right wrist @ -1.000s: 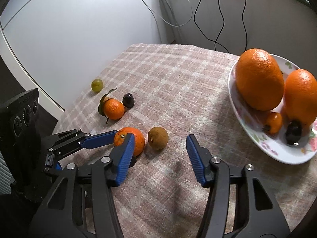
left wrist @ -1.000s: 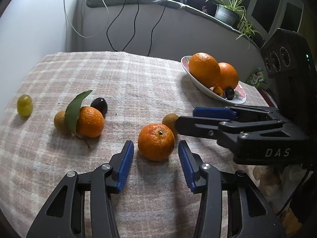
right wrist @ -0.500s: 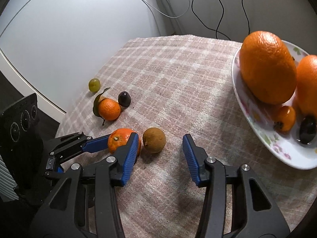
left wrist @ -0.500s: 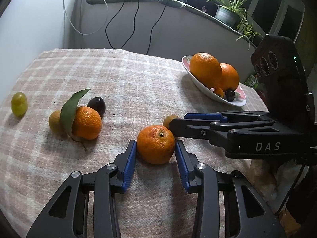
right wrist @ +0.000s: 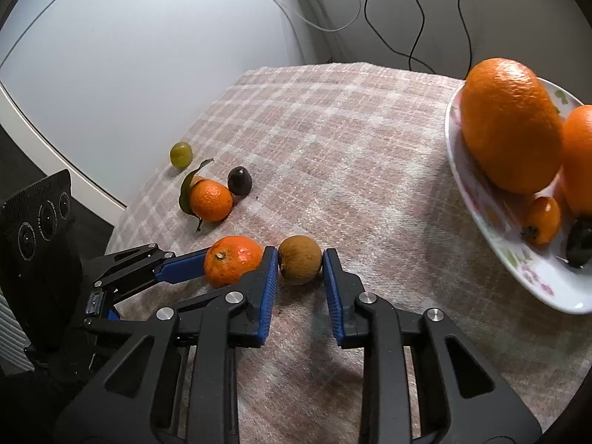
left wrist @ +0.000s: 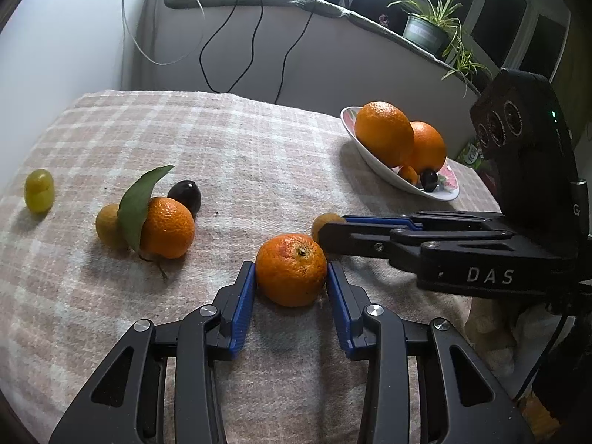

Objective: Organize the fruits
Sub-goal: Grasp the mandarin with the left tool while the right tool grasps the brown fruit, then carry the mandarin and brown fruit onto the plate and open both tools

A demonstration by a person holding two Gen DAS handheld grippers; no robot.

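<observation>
Listing the surroundings first: pink-and-cream checked tablecloth, bearing scattered fruit. Far left, one round green grape, alone near the cloth's edge. Nearer, a cluster: leafy orange mandarin, a small yellow-brown round fruit touching its left side, a dark purple plum-like fruit just behind. Right rear, a white floral shallow plate holding two large oranges, one small orange fruit and one dark fruit.

Obstructions: my two grippers lie close side by side, the right one's left finger just beside the mandarin I hold on the left.

Open room: broad bare cloth between cluster and plate; the cloth falls away at its left and near edges.

Jaws: my left gripper has both blue pads pressed on a plain round orange mandarin, resting on the cloth. My right gripper is closing, a small round brown fruit between its pads, both seemingly touching it, on the cloth.
</observation>
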